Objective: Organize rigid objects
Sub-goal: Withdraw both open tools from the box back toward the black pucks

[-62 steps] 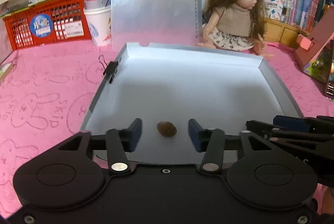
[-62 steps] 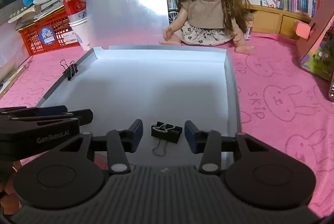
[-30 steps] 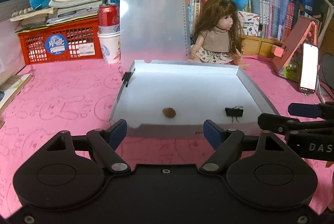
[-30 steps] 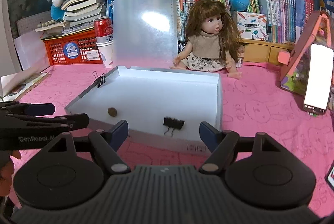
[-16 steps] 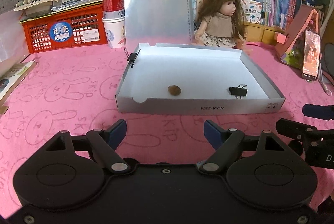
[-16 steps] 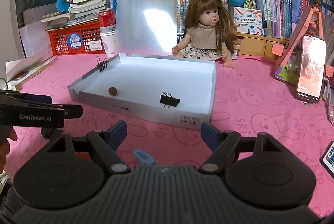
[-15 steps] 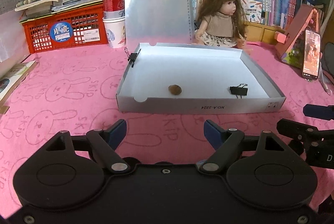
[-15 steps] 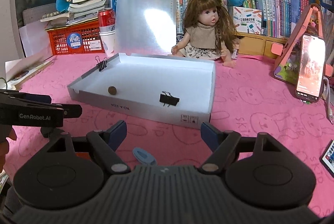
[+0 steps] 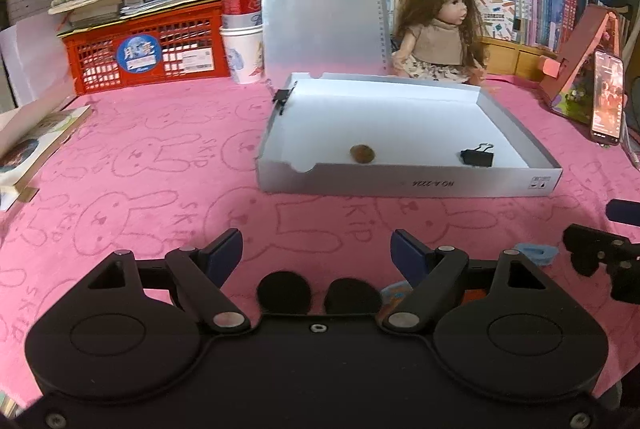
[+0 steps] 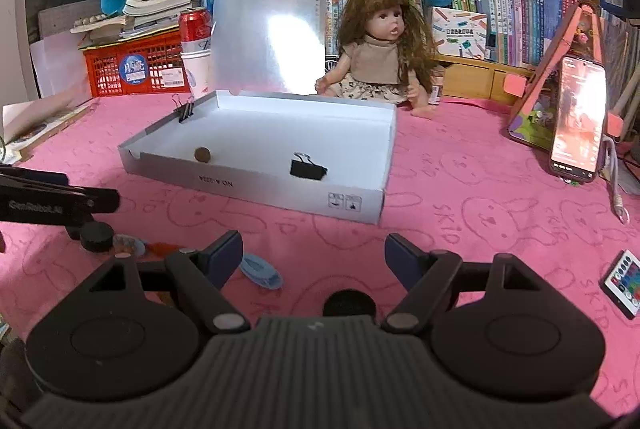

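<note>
A shallow white box (image 9: pixel 408 184) (image 10: pixel 256 185) lies on the pink cloth with a brown nut (image 9: pixel 362 153) (image 10: pixel 202 154) and a black binder clip (image 9: pixel 477 156) (image 10: pixel 307 168) inside. Another binder clip (image 9: pixel 281 96) (image 10: pixel 185 110) grips its left wall. My left gripper (image 9: pixel 317 253) hangs open over the cloth in front of the box, above two black round caps (image 9: pixel 284 291). My right gripper (image 10: pixel 313 249) is open too, near a blue oval piece (image 10: pixel 261 271) and a black cap (image 10: pixel 349 303). More small items (image 10: pixel 128 245) lie at its left.
A doll (image 9: pixel 438 33), a clear clipboard (image 9: pixel 322 1), a red crate (image 9: pixel 144 49) with books and a can on paper cups (image 9: pixel 242 29) stand behind the box. A phone (image 10: pixel 576 117) leans on a pink stand at the right. A remote (image 10: pixel 624 283) lies at the right, a book (image 9: pixel 36 145) at the left.
Both grippers have pulled back from the box and sunk lower, leaving the nut and the clip inside. Small loose items on the cloth near the fingers have come into view.
</note>
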A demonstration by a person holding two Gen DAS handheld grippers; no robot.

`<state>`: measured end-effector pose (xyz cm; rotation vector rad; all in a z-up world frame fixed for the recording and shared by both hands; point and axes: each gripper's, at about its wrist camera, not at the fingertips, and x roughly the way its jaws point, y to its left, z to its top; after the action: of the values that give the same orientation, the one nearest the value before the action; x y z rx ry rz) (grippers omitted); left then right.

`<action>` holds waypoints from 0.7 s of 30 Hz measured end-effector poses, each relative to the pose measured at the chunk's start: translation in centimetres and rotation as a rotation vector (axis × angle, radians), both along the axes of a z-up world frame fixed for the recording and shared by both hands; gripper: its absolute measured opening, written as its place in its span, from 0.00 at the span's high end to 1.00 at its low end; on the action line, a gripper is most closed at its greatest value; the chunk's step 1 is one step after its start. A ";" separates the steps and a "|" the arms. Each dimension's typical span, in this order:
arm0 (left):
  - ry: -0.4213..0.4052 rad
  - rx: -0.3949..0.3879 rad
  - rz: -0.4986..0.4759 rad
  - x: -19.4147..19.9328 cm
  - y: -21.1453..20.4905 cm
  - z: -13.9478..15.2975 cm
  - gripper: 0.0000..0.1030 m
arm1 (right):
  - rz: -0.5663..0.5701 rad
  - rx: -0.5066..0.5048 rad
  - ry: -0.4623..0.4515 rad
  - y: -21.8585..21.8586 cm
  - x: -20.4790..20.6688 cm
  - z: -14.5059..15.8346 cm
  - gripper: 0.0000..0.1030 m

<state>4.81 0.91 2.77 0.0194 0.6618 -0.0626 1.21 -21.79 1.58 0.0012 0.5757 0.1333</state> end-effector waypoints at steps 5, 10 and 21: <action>-0.011 -0.013 0.032 -1.2 1.4 -0.4 0.22 | -0.030 0.002 0.002 -0.9 -0.8 -0.7 0.16; -0.009 -0.017 0.051 -2.2 2.3 -1.1 0.23 | -0.055 0.003 0.012 -1.4 -1.4 -1.5 0.16; -0.027 -0.025 0.053 -2.9 2.7 -1.6 0.39 | -0.084 -0.009 0.016 -1.6 -1.9 -3.1 0.16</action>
<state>1.92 3.61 1.13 -0.0214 0.6344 -0.0192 -0.69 -23.38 -1.54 0.0173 0.5917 0.0493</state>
